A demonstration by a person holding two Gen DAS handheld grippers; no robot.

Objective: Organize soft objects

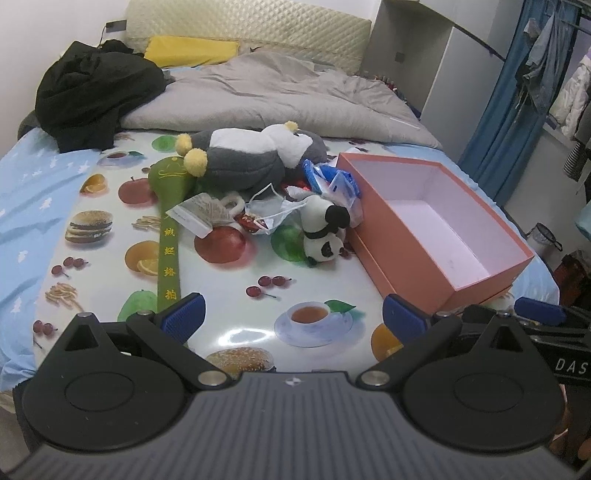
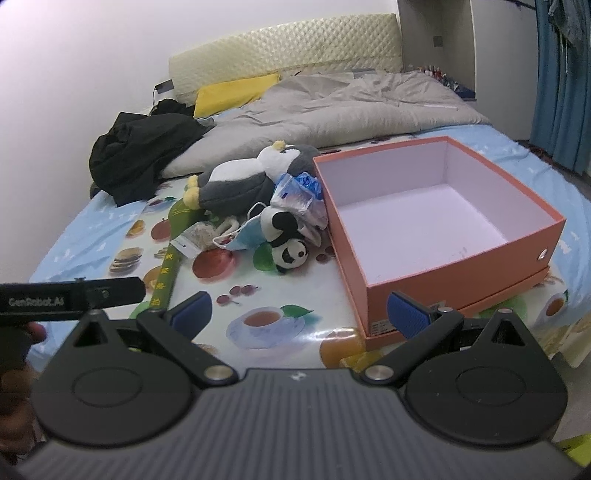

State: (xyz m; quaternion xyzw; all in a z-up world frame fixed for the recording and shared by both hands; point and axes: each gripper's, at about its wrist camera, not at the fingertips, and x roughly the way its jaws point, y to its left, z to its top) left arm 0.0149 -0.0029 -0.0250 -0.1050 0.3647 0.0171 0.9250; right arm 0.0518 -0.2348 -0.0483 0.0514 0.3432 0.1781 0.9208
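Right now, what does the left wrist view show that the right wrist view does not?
Only the left wrist view shows the hanging clothes and a small bin beyond the bed. Only the right wrist view shows the orange box with its near wall and round hole. Both show the panda plush, the penguin plush, the open left gripper and the open right gripper.

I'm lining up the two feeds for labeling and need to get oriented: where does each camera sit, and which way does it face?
Left wrist: on the left gripper, jaws open, facing up the bed toward the headboard; the right gripper shows at its right edge.
Right wrist: on the right gripper, jaws open, facing the same way, nearer the orange box; the left gripper and fingers show at left.
Shared: panda plush, penguin plush, box.
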